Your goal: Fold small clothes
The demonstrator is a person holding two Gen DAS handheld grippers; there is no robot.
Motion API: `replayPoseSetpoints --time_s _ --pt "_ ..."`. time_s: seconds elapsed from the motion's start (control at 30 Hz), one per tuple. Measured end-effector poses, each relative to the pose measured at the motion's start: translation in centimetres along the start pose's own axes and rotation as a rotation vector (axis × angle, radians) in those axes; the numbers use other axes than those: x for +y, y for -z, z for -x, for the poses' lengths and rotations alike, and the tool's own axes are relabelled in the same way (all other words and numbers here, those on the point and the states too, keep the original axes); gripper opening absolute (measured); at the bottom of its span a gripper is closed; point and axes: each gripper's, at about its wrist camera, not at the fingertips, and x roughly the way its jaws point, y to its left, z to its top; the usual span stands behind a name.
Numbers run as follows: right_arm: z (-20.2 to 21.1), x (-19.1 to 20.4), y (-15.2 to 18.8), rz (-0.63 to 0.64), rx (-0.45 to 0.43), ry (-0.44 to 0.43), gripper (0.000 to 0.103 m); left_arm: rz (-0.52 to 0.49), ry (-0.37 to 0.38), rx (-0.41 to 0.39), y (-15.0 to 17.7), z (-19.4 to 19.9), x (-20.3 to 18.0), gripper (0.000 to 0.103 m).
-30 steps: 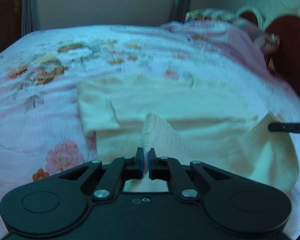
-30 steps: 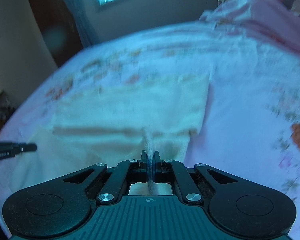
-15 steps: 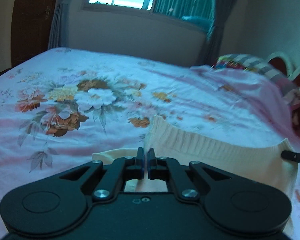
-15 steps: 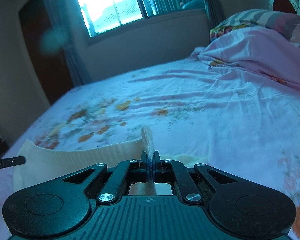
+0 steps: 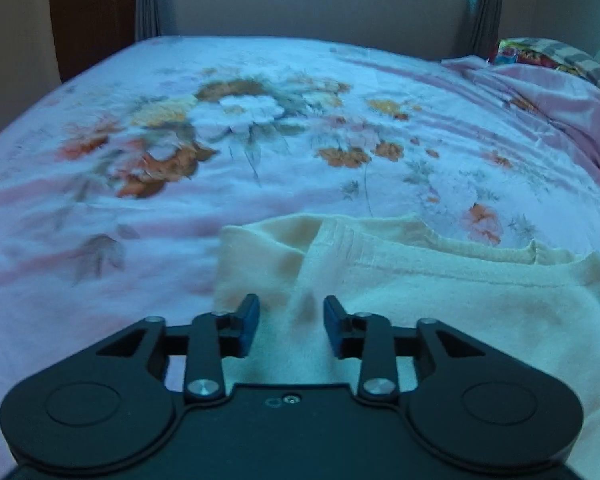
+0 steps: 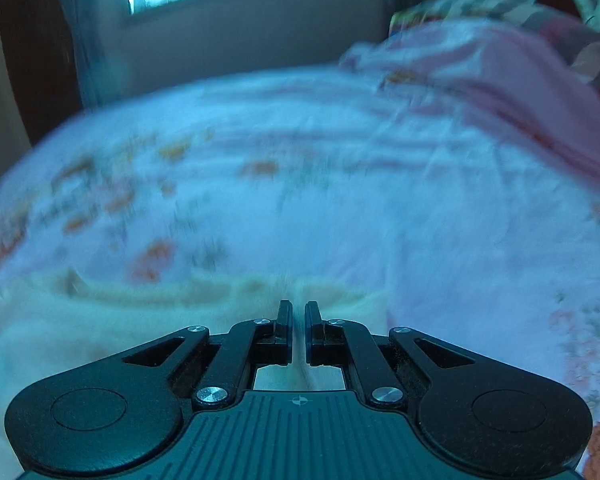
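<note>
Two tools over the cream sweater (image 5: pixel 440 292) on the bed (image 5: pixel 180 216): left tool (image 5: pixel 290 326) has just been opening, fabric lying loose between; right tool (image 6: pixel 299 332) pinches the hem. Uneven release could skew the fold.

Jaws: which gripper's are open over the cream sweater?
The left gripper: its jaws have just been opening and stand apart over the cream sweater, not pinching it. The right gripper has its jaws nearly together with a cloth fold between them.

Both wrist views low over the bed (image 5: pixel 260 208), sharing the cream garment (image 5: pixel 440 288).
</note>
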Motion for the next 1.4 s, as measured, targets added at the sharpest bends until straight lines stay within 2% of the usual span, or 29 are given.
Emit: replayPoseSetpoints --time_s 0.03,0.17,0.23,0.27,0.3,0.33,0.4,0.47,0.57,0.7,0.8,0.83,0.93,1.07,1.17,1.2,1.3,1.4 --pt "0.9 0.4 -0.1 0.000 -0.019 -0.025 0.003 -0.017 -0.001 -0.006 0.1 0.6 -0.5 0.045" --pt "3.0 2.8 2.6 0.065 0.016 -0.134 0.003 -0.083 0.040 -0.012 1.8 2.2 -3.1 0.060" --pt "2.8 4.0 4.5 0.113 0.047 -0.130 0.003 -0.100 0.031 0.025 3.2 1.5 -4.0 0.063" --pt "2.1 4.3 5.6 0.138 0.082 -0.101 0.003 -0.097 0.024 0.064 4.0 0.6 -4.1 0.063" --pt "1.0 4.2 6.6 0.140 0.131 -0.082 0.003 -0.093 0.021 0.061 4.7 0.2 -4.0 0.065" --pt "0.5 3.7 7.2 0.106 0.121 -0.100 0.002 -0.109 0.015 0.036 5.1 0.2 -4.0 0.065" --pt "0.4 3.1 6.9 0.036 0.141 -0.107 0.003 -0.127 -0.002 0.038 5.1 0.4 -4.3 0.065" --pt "0.9 3.9 5.8 0.055 0.162 -0.084 0.003 -0.110 -0.005 0.061 4.7 0.7 -4.3 0.065" --pt "3.3 5.1 5.5 0.077 0.106 -0.120 0.003 -0.120 -0.011 0.078 4.9 1.7 -4.5 0.063" --pt "5.4 6.6 8.0 0.118 0.108 -0.133 0.003 -0.130 -0.018 0.094 6.6 2.6 -4.7 0.063" --pt "4.5 7.1 10.9 0.174 0.172 -0.107 0.003 -0.140 -0.025 0.099 7.5 3.1 -4.9 0.063" --pt "4.4 6.9 11.3 0.160 0.158 -0.110 0.003 -0.145 -0.029 0.102 7.6 3.3 -5.0 0.063" --pt "4.9 7.3 10.4 0.136 0.189 -0.096 0.003 -0.135 -0.032 0.117 7.8 3.9 -4.9 0.063" --pt "8.1 7.7 10.6 0.145 0.121 -0.114 0.003 -0.110 -0.022 0.125 8.7 5.2 -4.4 0.064" --pt "8.0 7.4 13.3 0.168 0.177 -0.107 0.003 -0.145 -0.019 0.106 10.4 6.1 -4.5 0.065" --pt "8.1 7.1 14.1 0.174 0.160 -0.112 0.003 -0.166 -0.022 0.097 10.9 6.2 -4.6 0.065" --pt "9.0 6.8 13.5 0.133 0.164 -0.109 0.003 -0.162 -0.014 0.088 11.4 7.5 -4.6 0.062" --pt "10.8 6.9 13.5 0.171 0.104 -0.088 0.003 -0.191 0.000 0.068 12.2 8.5 -4.7 0.063"
